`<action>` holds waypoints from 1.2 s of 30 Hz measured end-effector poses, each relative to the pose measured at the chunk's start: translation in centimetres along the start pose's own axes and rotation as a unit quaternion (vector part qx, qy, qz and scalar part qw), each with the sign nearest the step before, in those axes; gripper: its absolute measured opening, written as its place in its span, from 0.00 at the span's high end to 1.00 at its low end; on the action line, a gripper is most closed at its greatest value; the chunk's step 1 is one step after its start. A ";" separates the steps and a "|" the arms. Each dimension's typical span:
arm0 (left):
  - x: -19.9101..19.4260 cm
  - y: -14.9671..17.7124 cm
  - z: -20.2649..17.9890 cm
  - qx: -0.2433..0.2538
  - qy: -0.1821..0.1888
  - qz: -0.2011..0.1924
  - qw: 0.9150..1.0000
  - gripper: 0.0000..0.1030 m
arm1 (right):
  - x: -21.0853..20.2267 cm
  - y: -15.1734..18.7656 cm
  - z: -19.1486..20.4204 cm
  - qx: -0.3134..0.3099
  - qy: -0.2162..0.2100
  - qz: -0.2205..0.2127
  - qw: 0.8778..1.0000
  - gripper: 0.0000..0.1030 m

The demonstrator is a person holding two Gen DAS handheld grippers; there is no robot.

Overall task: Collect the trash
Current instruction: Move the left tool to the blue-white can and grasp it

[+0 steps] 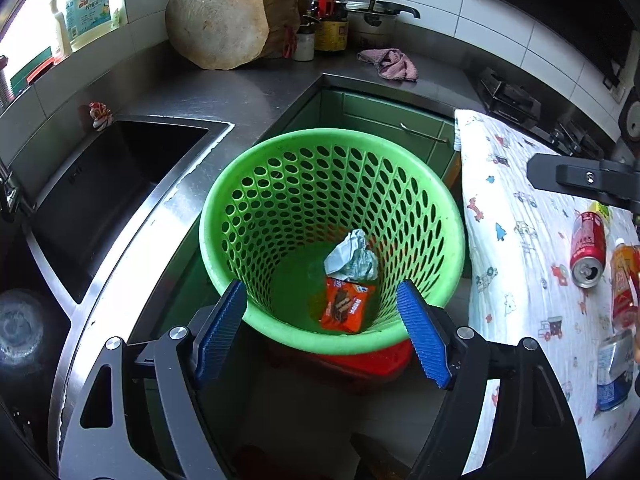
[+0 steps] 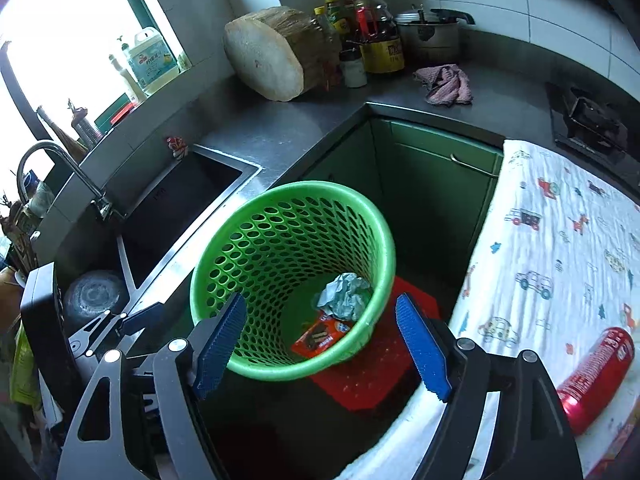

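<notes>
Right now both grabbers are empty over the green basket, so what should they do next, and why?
Probably swing the right gripper over to the red can lying on the patterned cloth and pick it up. The green basket already holds a crumpled paper and an orange wrapper, both grippers are open with nothing between their pads, and trash still lies on the cloth.
</notes>
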State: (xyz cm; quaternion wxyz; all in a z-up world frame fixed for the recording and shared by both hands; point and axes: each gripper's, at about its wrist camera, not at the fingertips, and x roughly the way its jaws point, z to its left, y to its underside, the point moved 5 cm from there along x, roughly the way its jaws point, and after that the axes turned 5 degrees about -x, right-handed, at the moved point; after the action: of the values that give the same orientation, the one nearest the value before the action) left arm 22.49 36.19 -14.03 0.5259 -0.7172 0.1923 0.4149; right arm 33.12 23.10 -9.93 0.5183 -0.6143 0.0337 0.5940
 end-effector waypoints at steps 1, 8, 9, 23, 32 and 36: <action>-0.3 0.1 -0.6 0.003 0.002 -0.002 1.000 0.25 | -1.0 0.5 -0.6 0.005 0.006 -0.003 1.000 0.27; -2.2 1.6 -5.2 0.021 0.032 -0.010 0.999 0.23 | -8.4 5.2 -6.2 0.039 0.051 -0.028 0.998 0.20; -2.4 1.9 -6.1 0.024 0.036 -0.010 0.999 0.23 | -9.4 6.1 -7.0 0.045 0.057 -0.030 0.997 0.20; -5.5 7.2 -19.3 0.088 0.111 0.016 0.990 0.19 | -20.7 21.0 -16.9 0.116 0.161 -0.035 0.979 0.20; -6.0 12.4 -27.9 0.104 0.158 0.082 0.978 0.12 | -23.7 29.4 -20.3 0.172 0.184 -0.029 0.967 0.18; -5.5 13.9 -31.0 0.107 0.170 0.111 0.973 0.11 | -25.2 32.2 -21.5 0.190 0.193 -0.028 0.962 0.18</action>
State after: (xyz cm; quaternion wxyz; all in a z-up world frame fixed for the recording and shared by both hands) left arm 21.50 1.78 -14.72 0.5099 -0.6909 0.4004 0.3200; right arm 19.57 -20.76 -15.08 0.6259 -0.6080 0.2282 0.4319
